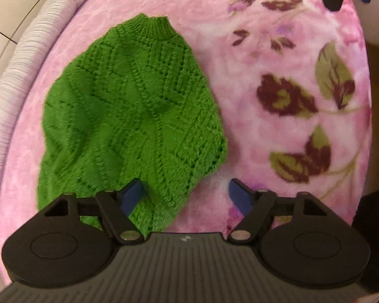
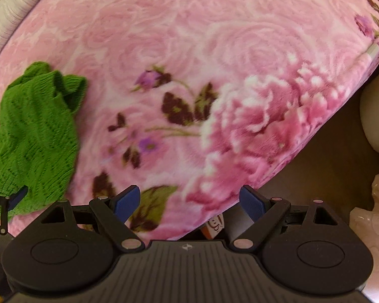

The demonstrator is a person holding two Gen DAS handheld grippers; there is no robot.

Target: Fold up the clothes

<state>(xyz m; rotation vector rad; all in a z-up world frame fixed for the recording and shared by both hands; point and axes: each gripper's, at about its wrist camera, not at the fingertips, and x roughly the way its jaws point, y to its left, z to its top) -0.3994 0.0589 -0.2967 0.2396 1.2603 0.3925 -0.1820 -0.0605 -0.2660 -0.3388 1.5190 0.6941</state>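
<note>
Green sweater lies flat on the pink blanket, collar away from me. My left gripper is spread wide over its near hem, empty; right gripper likewise gaping (off to the side). I'd pinch the hem corners evenly, then fold toward the collar.

Sweater hem behind left claw

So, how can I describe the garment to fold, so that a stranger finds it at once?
Look at the pink blanket with printed flowers that covers the bed. On its left part, near the pale ribbed edge, lies a sweater. It is the only bright green thing there, a chunky knit with a ribbed collar, and the only garment on the blanket.
</note>
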